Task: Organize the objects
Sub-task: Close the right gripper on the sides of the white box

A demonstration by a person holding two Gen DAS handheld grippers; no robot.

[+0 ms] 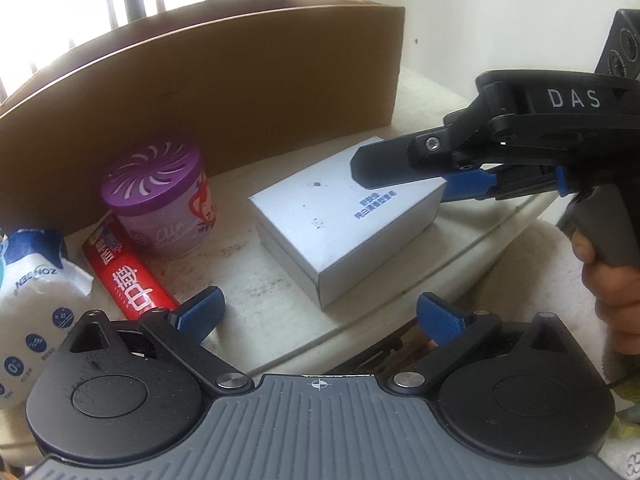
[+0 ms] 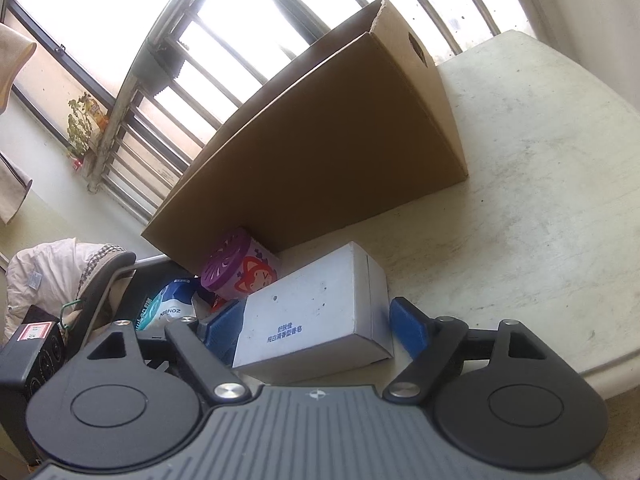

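- At the far left of the left wrist view lies a white and blue pouch (image 1: 34, 280), crumpled, partly cut off by the frame edge.
- Just beside it a red tube box (image 1: 128, 276) lies flat on the table (image 1: 248, 280), its far end touching the base of the purple-lidded air freshener can (image 1: 160, 200), which stands upright.
- The left gripper (image 1: 318, 314) hangs low in front of these with its blue fingers (image 1: 200, 312) spread wide and nothing between them; the red tube box ends just beside the left finger.
- The grey box (image 1: 344, 220) lies flat near the middle of the table, apart from the can, with blue print on its top face.
- The right gripper (image 2: 316, 328) comes in from the right and straddles the near end of the grey box (image 2: 316, 312). Its blue pads (image 2: 408, 328) stand either side of the box, the left pad seemingly against it and the right with a thin gap, so the claw is opened about box-wide; whether it grips I cannot tell.
- A bare hand (image 1: 612, 292) holds the handle of that gripper at the right edge.
- The tabletop is off-white, stained and speckled, with a rounded edge; to the right it is bare up to a pale wall.
- Behind everything stands a large cardboard box (image 1: 224, 92), open at the top, close behind the can and the grey box; its inside is hidden from both cameras.
- Beyond it is a barred window (image 2: 168, 64), very bright.
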